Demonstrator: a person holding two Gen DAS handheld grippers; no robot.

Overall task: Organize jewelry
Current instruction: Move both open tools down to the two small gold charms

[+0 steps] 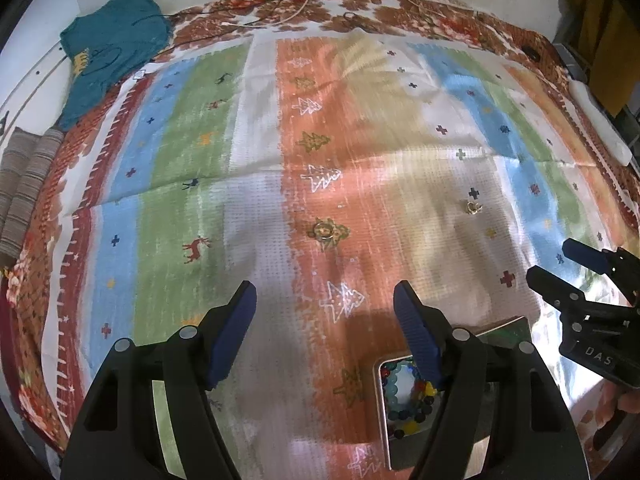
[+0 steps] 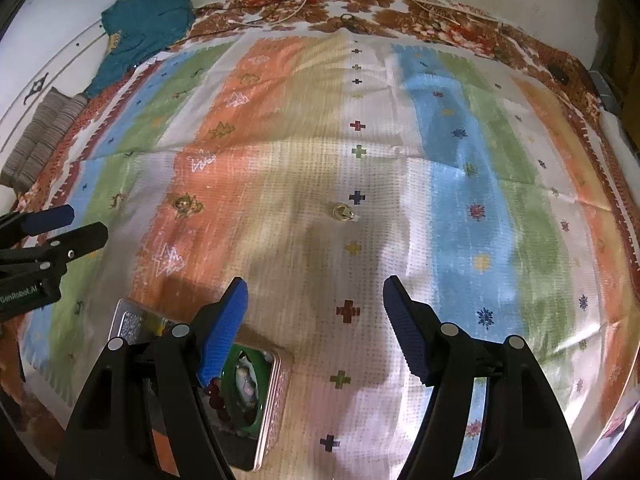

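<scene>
A small gold ring point(image 1: 323, 232) lies on the striped cloth ahead of my left gripper point(image 1: 324, 300), which stands open and empty above the cloth. A second small gold piece point(image 2: 343, 212) lies ahead of my right gripper point(image 2: 316, 288), also open with nothing between its fingers. A metal tin point(image 1: 378, 392) sits between the two grippers, partly hidden by their fingers. It holds coloured bead bracelets point(image 1: 400, 408), and the right wrist view shows a green bangle point(image 2: 232, 384) in it. Each gripper shows at the edge of the other's view.
The colourful striped cloth point(image 1: 180, 160) covers a floral sheet point(image 1: 36, 280). A teal garment point(image 1: 112, 40) and a grey striped fabric point(image 1: 24, 184) lie at the far left. Cables point(image 1: 288, 8) run along the far edge, and a white object point(image 1: 600, 120) lies at the right.
</scene>
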